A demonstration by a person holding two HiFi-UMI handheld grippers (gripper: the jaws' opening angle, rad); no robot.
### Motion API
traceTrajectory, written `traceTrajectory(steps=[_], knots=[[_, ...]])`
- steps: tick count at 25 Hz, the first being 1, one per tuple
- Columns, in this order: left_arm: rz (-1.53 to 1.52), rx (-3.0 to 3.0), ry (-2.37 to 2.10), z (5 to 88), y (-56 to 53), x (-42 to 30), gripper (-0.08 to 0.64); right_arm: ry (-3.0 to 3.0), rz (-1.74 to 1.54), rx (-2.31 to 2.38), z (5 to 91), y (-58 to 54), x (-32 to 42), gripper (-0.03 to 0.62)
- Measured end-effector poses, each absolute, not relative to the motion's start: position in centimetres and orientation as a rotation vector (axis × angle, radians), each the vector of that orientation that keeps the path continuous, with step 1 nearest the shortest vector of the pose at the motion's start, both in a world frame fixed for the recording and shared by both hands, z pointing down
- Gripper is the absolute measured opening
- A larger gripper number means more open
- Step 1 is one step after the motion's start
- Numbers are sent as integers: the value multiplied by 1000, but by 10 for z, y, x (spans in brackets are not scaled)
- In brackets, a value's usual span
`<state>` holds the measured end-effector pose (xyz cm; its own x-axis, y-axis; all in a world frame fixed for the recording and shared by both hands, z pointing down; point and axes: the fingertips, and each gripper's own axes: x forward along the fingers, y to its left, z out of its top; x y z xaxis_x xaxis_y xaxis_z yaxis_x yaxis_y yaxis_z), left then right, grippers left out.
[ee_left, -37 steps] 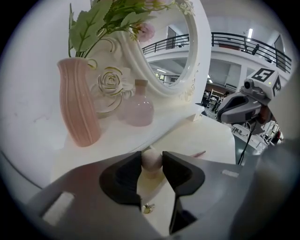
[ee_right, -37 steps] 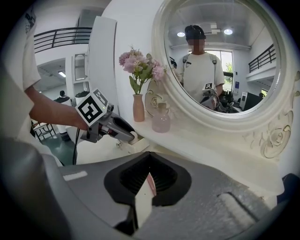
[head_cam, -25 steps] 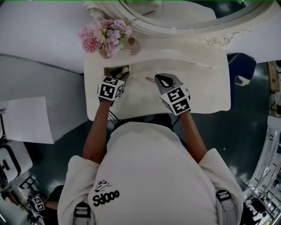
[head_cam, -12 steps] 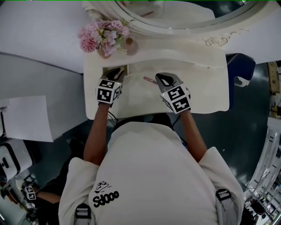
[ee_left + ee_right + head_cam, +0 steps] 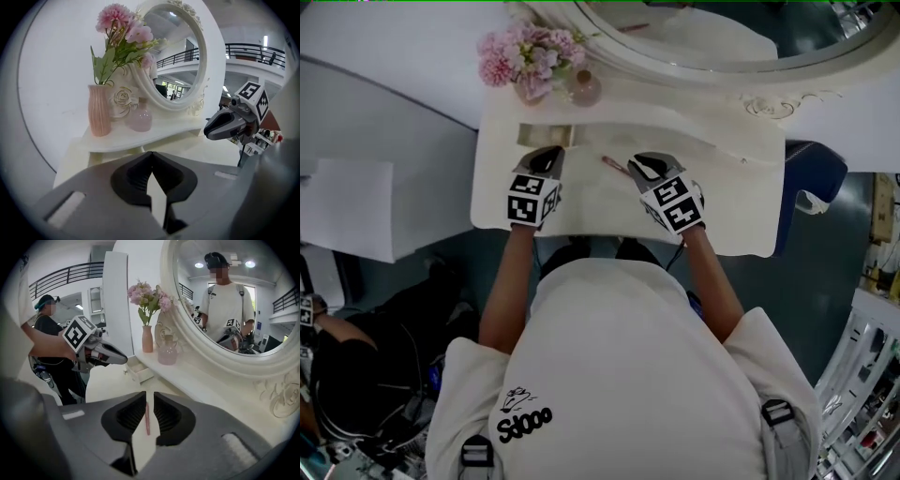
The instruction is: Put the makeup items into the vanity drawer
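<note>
White short-sleeved T-shirt, black back print, grey shoulder straps.

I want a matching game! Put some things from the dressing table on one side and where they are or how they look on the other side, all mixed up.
Things:
1. flowers
2. pencil
3. drawer
4. left gripper

Places and states:
A. pulled open
B. jaws shut
C. standing in the vase
D. lying on the tabletop

Pairs: 1-C, 2-D, 3-A, 4-B.

The left gripper's jaws have just closed, with nothing between them.
</note>
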<state>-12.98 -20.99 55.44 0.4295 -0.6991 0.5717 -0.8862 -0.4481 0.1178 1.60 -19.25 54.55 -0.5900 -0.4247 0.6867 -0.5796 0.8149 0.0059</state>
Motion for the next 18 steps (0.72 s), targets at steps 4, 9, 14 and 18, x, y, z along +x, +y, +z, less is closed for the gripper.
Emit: traceTrajectory(steps=[4,9,14,18], knots=[[618,2227,-1396,556,-189,-124,17,-2260,238,620,564,-191,16,57],[597,2109,-1508,559,-158,-132,17,-2228,163,447,592,-190,1,61],[577,2019,-1609,557,-136,-135,17,-2189,168,345,623,-189,-8,78],[567,1966,-1662,554,-123,-134,17,-2142,195,319,645,-195,-9,86]])
